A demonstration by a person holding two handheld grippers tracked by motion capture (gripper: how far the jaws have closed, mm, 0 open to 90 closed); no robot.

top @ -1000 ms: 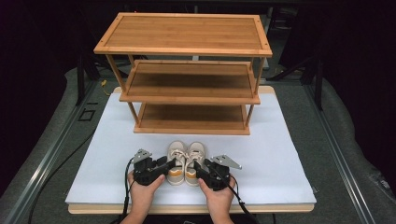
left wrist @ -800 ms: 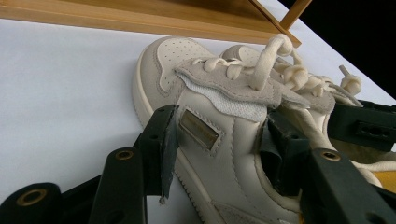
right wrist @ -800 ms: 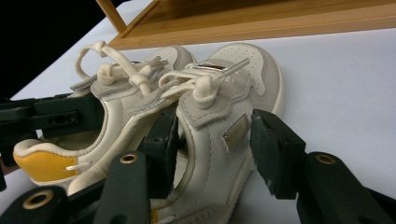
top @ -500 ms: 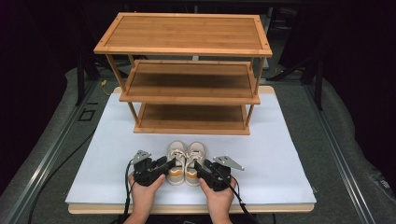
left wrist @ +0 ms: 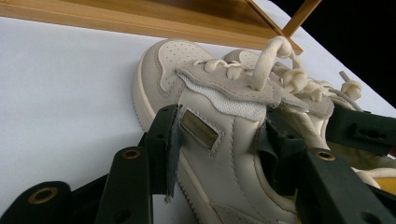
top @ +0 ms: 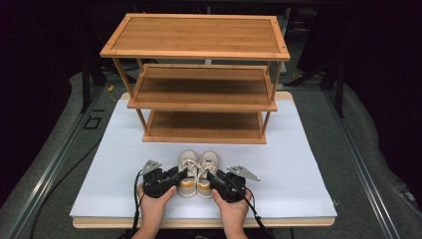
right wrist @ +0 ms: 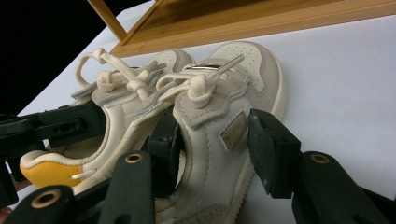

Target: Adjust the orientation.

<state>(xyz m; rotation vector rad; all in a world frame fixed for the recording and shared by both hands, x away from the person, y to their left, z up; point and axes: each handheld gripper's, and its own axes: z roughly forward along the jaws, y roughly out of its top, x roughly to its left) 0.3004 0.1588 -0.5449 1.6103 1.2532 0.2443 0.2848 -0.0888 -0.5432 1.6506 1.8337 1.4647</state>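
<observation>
A pair of small cream shoes stands side by side near the front of the white mat, toes toward the rack. My left gripper [top: 184,178] [left wrist: 219,140] straddles the left shoe [top: 187,169] [left wrist: 205,112] across its width. One pad lies on the outer side and the other jaw sits by the collar. My right gripper [top: 208,179] [right wrist: 212,140] straddles the right shoe [top: 208,168] [right wrist: 219,116] the same way. Both sets of jaws have just been closing, each with a shoe between them. Both shoes rest on the mat.
A three-tier bamboo shoe rack [top: 199,89] with bare shelves stands at the back of the white mat [top: 298,174]. Its lowest shelf [top: 204,127] lies just beyond the shoes' toes. Dark floor and metal rails flank the table.
Both hands stay where they were. The jaws have drawn in a little around the shoes.
</observation>
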